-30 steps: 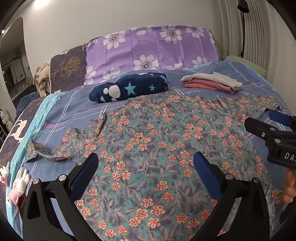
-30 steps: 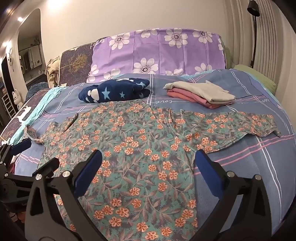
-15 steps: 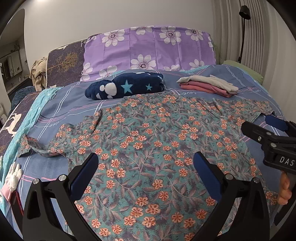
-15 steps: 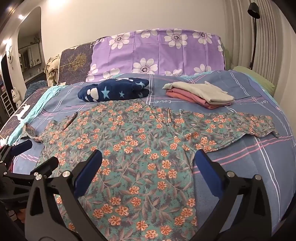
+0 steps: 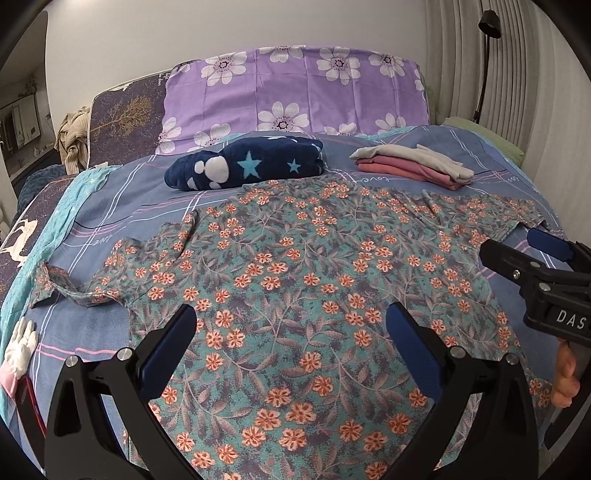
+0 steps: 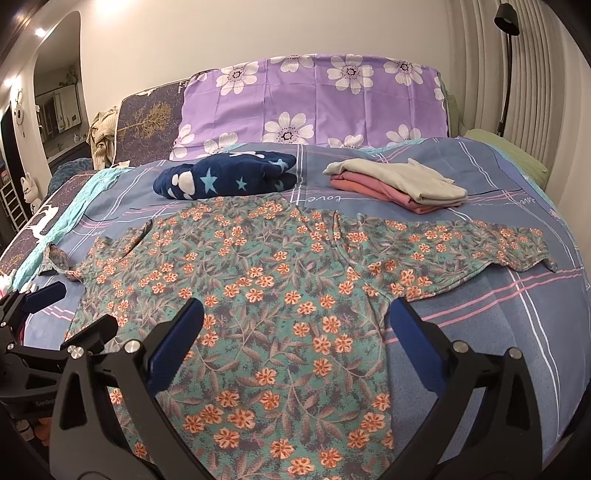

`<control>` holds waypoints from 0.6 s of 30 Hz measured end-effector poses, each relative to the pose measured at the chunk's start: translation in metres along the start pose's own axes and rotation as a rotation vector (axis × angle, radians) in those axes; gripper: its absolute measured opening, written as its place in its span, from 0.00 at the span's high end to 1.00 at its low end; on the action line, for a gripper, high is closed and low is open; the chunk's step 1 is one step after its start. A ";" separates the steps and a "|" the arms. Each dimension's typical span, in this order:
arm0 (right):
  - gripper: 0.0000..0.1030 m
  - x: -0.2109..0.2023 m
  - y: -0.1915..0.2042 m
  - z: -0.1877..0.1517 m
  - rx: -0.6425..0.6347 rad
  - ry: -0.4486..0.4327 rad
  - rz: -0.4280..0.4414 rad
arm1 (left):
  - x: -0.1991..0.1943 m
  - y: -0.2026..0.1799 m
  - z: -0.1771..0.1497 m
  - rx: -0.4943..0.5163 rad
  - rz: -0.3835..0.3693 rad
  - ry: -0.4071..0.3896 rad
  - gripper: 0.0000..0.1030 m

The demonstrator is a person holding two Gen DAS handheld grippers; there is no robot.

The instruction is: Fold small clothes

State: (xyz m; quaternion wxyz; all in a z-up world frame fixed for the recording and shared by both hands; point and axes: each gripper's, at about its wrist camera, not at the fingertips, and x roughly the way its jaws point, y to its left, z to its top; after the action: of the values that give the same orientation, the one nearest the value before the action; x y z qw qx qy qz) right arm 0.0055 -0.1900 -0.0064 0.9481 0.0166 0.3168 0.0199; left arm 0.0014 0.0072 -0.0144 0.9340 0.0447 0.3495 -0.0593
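Observation:
A teal floral shirt [image 5: 314, 280] with orange flowers lies spread flat on the blue bed sheet [image 5: 122, 210], sleeves out to both sides. Its left sleeve cuff [image 5: 55, 284] is a little crumpled. My left gripper [image 5: 291, 332] hovers open over the shirt's lower body, nothing between its fingers. My right gripper [image 6: 295, 325] is also open above the shirt [image 6: 266, 295], nearer its right side. Each gripper shows in the other's view: the right one [image 5: 532, 254] at the right edge, held by a hand, the left one [image 6: 59, 314] at the left edge.
A rolled navy star blanket [image 5: 247, 162] and a folded stack of grey and pink clothes [image 5: 413, 166] lie beyond the shirt. A purple flowered pillow [image 5: 295, 96] stands at the headboard. White gloves [image 5: 18, 343] rest at the bed's left edge. A black lamp [image 6: 508, 22] stands at right.
Both grippers have drifted slightly, the left view shifting toward the bed's middle. The shirt lies as before and both grippers stay open.

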 end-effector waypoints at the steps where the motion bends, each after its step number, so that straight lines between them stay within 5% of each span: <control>1: 0.02 0.000 0.000 0.000 0.000 0.000 0.000 | 0.000 0.000 0.000 0.000 0.000 0.000 0.01; 18: 0.02 0.002 0.002 -0.002 -0.006 0.007 -0.006 | 0.001 -0.001 -0.004 -0.001 -0.016 0.004 0.01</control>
State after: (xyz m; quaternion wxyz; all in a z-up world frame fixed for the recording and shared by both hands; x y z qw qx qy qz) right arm 0.0054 -0.1879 -0.0089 0.9471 0.0129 0.3202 0.0182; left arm -0.0007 0.0069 -0.0177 0.9328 0.0416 0.3516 -0.0666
